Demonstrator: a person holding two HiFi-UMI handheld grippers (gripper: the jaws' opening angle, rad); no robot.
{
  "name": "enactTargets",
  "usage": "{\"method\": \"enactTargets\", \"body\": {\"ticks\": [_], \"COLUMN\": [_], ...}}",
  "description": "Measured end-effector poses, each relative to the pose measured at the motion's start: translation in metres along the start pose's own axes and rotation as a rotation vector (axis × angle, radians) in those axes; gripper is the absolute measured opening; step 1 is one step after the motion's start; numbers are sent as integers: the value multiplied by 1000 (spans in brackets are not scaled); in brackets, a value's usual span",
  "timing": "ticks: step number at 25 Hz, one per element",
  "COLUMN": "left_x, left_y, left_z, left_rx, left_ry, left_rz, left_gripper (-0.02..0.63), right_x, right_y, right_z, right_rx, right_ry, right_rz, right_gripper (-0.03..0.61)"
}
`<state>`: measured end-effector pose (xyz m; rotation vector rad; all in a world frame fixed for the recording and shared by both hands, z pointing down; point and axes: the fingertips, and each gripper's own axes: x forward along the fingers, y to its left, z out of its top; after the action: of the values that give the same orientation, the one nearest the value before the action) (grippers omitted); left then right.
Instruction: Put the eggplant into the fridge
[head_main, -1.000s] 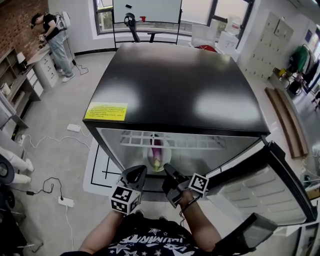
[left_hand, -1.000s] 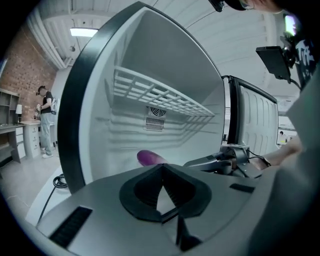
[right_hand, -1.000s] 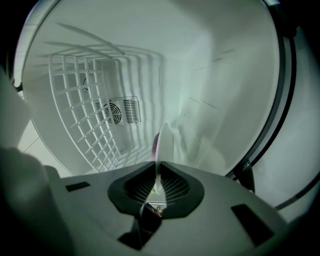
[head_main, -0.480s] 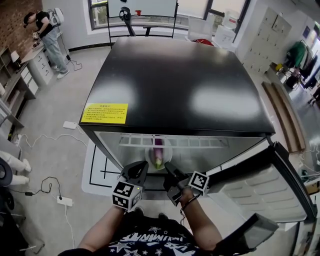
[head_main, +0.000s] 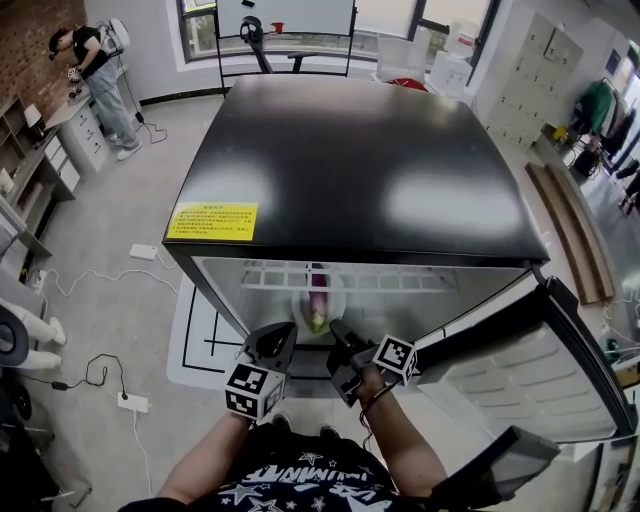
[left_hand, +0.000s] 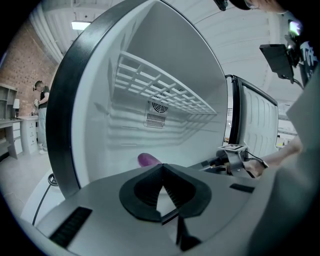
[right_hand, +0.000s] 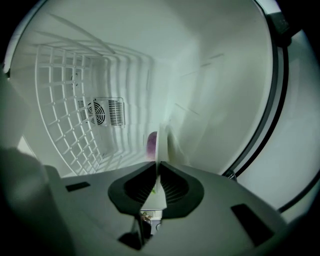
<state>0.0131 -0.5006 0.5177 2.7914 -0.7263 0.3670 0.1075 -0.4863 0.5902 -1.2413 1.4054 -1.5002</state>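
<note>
A low fridge with a glossy black top (head_main: 350, 170) stands on a grey floor (head_main: 110, 300). Its white-lined door (head_main: 520, 370) is swung open to the right, and a yellow rectangular label (head_main: 212, 221) sits near the top's front-left corner. Inside the white compartment, below a white wire shelf (head_main: 380, 280), the purple eggplant (head_main: 317, 300) lies on a round white plate (head_main: 300, 310).

The right gripper (head_main: 340, 335) has its jaws pinched on the plate's near rim, which the right gripper view shows edge-on (right_hand: 161, 145) with the eggplant (right_hand: 151, 142) behind it. The left gripper (head_main: 272, 345) is just beside it at the fridge opening, with its jaws pressed together on nothing.

A white power strip (head_main: 132, 403) and loose cables lie on the floor to the left. A person (head_main: 95, 80) stands at a desk by a brick wall (head_main: 30, 40).
</note>
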Motion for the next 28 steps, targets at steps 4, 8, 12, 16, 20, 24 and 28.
{"method": "enactTargets", "body": {"ticks": [4,8,12,16,20,24,28], "left_x": [-3,-6,-8,-9,-8,-6,-4], "left_y": [-2,-2,-1,1,2,3,3], "left_z": [-2,-3,-5,-5,-3,-3,-2], "left_rx": [1,-4,-6,-7,-7,-7,-14], "left_ry": [-2,-4,-1,-2,-4,-5,-4], "left_rz": [1,8,12,16,14,10,4], "left_gripper": [9,9,9,9,9,9,9], "right_x": [0,0,2,8,13,15,16], "right_y": [-11,-14,-18,-18,-16,-17,-16], "right_z": [4,4,2,1,3,4,3], "right_rx": [11,24,35,41,42,28,5], "right_ry": [-17,-33,-34,-31,-29,-23,-6], "right_rz": [-56,-81,-99,-110,-111,-120,-137], "right_gripper": [25,25,25,25,25,26,26]}}
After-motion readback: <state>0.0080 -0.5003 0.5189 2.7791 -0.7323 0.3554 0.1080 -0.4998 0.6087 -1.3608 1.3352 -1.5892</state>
